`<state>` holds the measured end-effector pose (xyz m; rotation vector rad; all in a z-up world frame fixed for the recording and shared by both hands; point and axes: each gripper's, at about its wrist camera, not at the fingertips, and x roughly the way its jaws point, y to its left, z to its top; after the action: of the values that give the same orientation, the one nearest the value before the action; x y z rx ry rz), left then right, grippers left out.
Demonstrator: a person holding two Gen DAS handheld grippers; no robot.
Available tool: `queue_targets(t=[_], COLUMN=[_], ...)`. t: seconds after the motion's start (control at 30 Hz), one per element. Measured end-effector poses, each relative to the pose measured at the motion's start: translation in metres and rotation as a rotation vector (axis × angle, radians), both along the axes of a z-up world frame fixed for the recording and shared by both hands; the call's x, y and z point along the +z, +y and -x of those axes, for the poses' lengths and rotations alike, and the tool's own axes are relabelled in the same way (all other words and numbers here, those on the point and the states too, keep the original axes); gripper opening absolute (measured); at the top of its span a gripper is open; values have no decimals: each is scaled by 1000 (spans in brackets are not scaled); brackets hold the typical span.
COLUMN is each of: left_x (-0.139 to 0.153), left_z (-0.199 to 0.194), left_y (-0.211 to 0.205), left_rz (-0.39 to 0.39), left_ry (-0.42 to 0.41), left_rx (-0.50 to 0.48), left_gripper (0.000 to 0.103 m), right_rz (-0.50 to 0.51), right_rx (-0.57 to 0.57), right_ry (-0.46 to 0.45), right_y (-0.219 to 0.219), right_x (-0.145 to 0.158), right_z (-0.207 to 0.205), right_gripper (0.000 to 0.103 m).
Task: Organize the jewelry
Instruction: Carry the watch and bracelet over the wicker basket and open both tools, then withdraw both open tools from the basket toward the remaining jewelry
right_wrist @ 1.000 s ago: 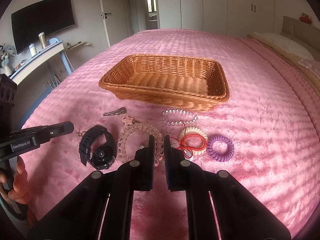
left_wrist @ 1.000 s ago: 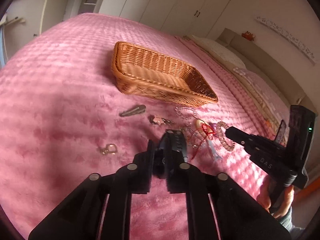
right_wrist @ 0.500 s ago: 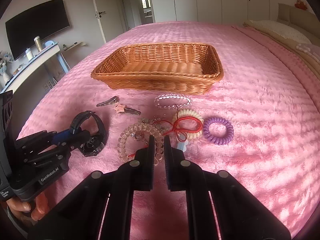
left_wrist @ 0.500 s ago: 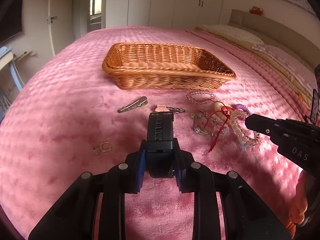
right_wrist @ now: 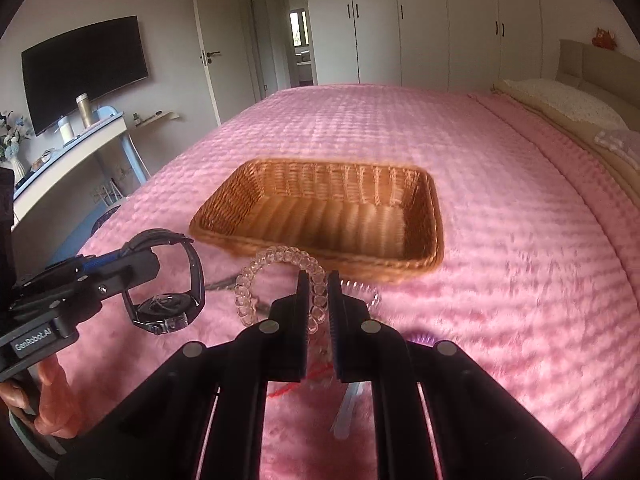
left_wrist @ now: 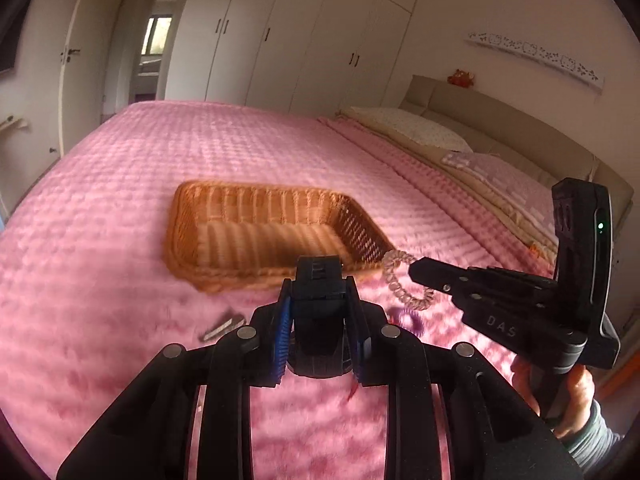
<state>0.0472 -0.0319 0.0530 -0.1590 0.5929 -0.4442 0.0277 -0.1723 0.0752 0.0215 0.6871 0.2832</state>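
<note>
A brown wicker basket [left_wrist: 264,232] [right_wrist: 332,216] lies empty on the pink bedspread. My left gripper [left_wrist: 319,316] is shut on a black wristwatch [left_wrist: 320,304], held above the bed just short of the basket; the watch also shows in the right wrist view [right_wrist: 168,280]. My right gripper [right_wrist: 319,296] is shut on a clear pink coil bracelet [right_wrist: 276,264], lifted near the basket's front rim; it also shows in the left wrist view [left_wrist: 400,280]. A hair clip [left_wrist: 222,326], a purple coil [left_wrist: 408,316] and a red cord [right_wrist: 292,384] lie on the bed below.
Pillows [left_wrist: 412,128] and a headboard stand at the right. A desk with a cup [right_wrist: 84,110] and a wall television [right_wrist: 84,72] are at the left of the right wrist view. Wardrobes line the far wall.
Both grippers have risen from the bed and moved toward the basket. The left lifted the watch; the right closed on the clear coil bracelet and lifted it.
</note>
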Motion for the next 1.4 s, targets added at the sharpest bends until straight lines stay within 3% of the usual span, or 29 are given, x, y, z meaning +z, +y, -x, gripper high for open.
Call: queue_targets(t=[0.1, 0.2, 0.37, 0.5, 0.77, 0.83, 1.2, 1.4], left_x=[13, 6, -26, -54, -77, -77, -55, -35], left_z=[-43, -85, -141, -163, -177, -178, -171, -127], left_y=[-7, -10, -19, -16, 7, 12, 20, 39], left_rz=[37, 93, 110, 125, 181, 165, -69, -41], left_ry=[9, 51, 140, 222, 327, 328, 249, 166], left_rx=[-9, -28, -26, -8, 21, 40, 177, 150], left_gripper=[22, 22, 22, 22, 23, 23, 26, 31], right_rz=[26, 53, 57, 75, 83, 95, 44, -18], right_rx=[-25, -52, -61, -49, -28, -28, -36, -31], right_ry=[-1, 37, 148, 233, 272, 269, 209, 154], right_y=[2, 2, 0, 6, 14, 16, 1, -22], right_x=[6, -3, -32, -59, -71, -70, -49, -28], right_z=[-38, -82, -137, -158, -163, -161, -139, -101], right_gripper=[7, 7, 7, 7, 8, 8, 13, 13])
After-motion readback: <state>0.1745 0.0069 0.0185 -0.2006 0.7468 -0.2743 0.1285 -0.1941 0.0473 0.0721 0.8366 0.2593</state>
